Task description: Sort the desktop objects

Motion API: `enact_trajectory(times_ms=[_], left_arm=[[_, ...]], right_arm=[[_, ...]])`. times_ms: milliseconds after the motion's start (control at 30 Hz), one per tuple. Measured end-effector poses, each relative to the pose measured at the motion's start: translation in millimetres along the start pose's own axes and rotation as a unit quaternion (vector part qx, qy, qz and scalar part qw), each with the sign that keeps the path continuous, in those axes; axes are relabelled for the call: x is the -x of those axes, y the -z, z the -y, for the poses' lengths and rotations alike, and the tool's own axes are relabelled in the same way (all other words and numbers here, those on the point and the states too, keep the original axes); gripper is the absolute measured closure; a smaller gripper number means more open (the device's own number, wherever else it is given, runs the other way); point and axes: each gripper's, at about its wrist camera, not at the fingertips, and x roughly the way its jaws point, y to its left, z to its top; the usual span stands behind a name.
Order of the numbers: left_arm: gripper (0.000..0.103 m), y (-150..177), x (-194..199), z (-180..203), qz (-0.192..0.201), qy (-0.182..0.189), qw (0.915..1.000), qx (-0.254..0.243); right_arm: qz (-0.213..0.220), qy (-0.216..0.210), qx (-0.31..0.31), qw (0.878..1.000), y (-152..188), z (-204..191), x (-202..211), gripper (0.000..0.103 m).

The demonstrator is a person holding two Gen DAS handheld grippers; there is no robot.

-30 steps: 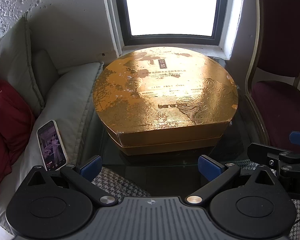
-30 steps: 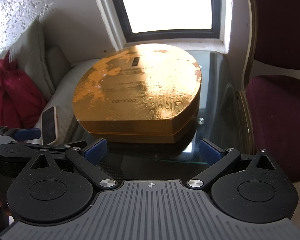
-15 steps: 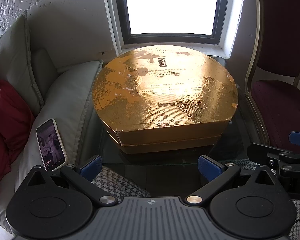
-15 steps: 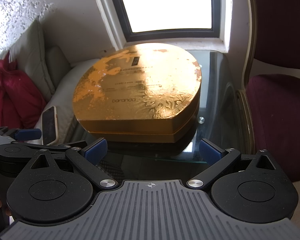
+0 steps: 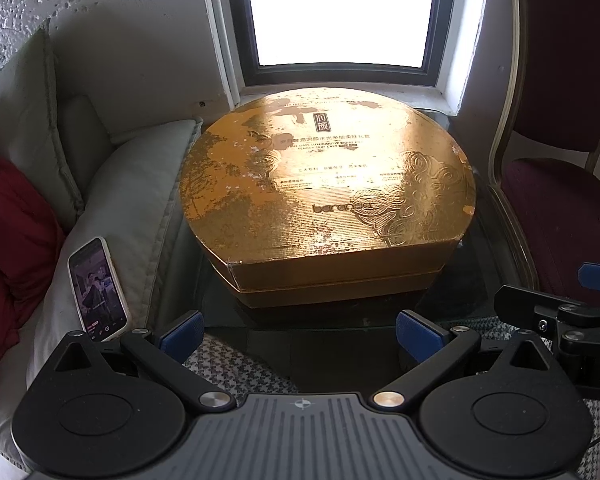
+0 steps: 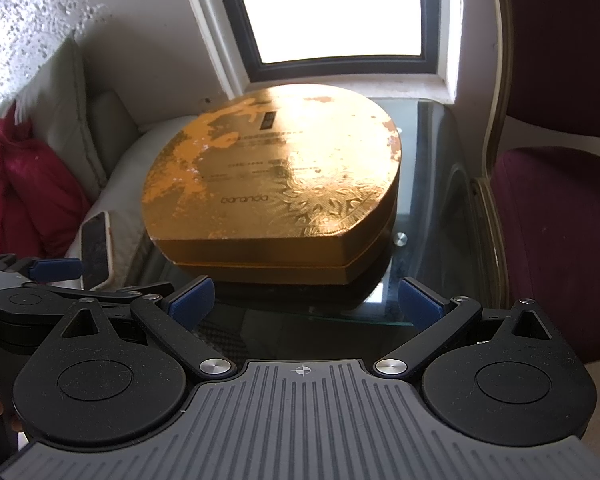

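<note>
A large gold gift box point(image 5: 328, 196) with a closed lid sits on the glass table point(image 5: 452, 304) under the window; the right wrist view shows the gold box point(image 6: 272, 200) from the right. My left gripper point(image 5: 300, 334) hovers just before the table's near edge, open and empty, blue pads wide apart. My right gripper point(image 6: 306, 302) is also open and empty, short of the box's front side. The right gripper's arm point(image 5: 560, 316) shows at the right of the left wrist view.
A phone point(image 5: 98, 290) with a lit screen leans on a grey cushion point(image 5: 132, 200) left of the table. Red fabric point(image 5: 8, 248) lies further left. A maroon chair point(image 5: 560, 208) stands right of the table. A houndstooth cloth point(image 5: 228, 364) lies below the near edge.
The left wrist view has drifted slightly, so the phone and box sit a little lower and left. Both grippers stay open.
</note>
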Motion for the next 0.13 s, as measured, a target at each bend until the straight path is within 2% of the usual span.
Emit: enact_trajectory(times_ms=[133], left_arm=[[0.001, -2.2, -0.5, 1.8, 0.007, -0.001, 1.0, -0.004]], right_arm=[[0.001, -0.001, -0.005, 1.0, 0.3, 1.0, -0.9, 0.002]])
